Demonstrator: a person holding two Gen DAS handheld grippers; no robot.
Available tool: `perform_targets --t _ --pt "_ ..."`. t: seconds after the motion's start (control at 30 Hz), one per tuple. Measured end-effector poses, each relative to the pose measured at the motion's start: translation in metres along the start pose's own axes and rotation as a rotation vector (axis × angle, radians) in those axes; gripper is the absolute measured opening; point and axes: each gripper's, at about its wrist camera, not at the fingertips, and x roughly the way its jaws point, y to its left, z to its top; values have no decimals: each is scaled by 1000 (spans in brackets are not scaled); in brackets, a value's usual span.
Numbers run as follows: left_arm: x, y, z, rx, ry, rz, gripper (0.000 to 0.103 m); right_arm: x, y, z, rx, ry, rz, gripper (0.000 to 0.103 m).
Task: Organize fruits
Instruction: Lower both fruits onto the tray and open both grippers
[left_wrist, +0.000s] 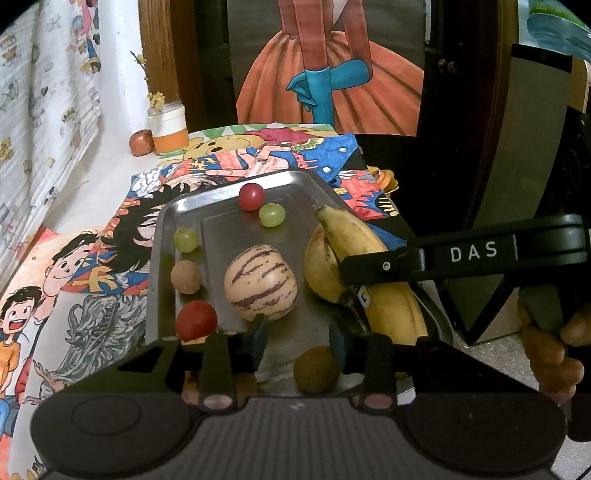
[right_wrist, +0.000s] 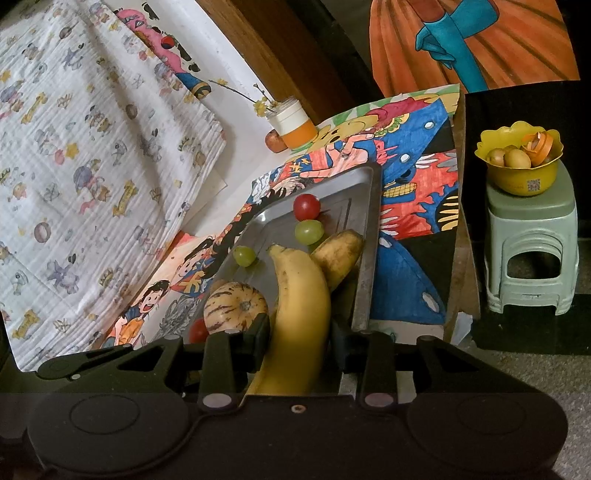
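The banana (right_wrist: 301, 302) lies along the right edge of the metal tray (right_wrist: 364, 236), pinched by the right gripper (right_wrist: 299, 332), probably to set it down beside the other fruit. The left gripper (left_wrist: 299, 336) stands spread around a small brown fruit (left_wrist: 316, 369) at the tray's near edge, its pads apparently clear of it.

On the tray (left_wrist: 173, 236), taken from the left wrist view, the pepino melon (left_wrist: 260, 287) lies at its middle, the bananas (left_wrist: 354, 269) along its right edge, grapes (left_wrist: 272, 215) at the far end, tomato (left_wrist: 196, 320) at its near-left corner
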Motion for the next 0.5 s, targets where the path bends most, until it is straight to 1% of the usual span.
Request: perform_targets --t 0.07,0.23,0.3,0.5 --pt "0 0 0 -3 -1 4 47 0 0 0 5 -1 0 39" --pt "-1 2 0 -10 0 4 50 -2 -1 0 10 -3 1 40" --pt "-1 2 1 -10 -1 4 54 -3 0 1 10 -3 4 42" --pt "-5 3 1 -18 -5 8 57 -9 -1 2 21 -15 18 50"
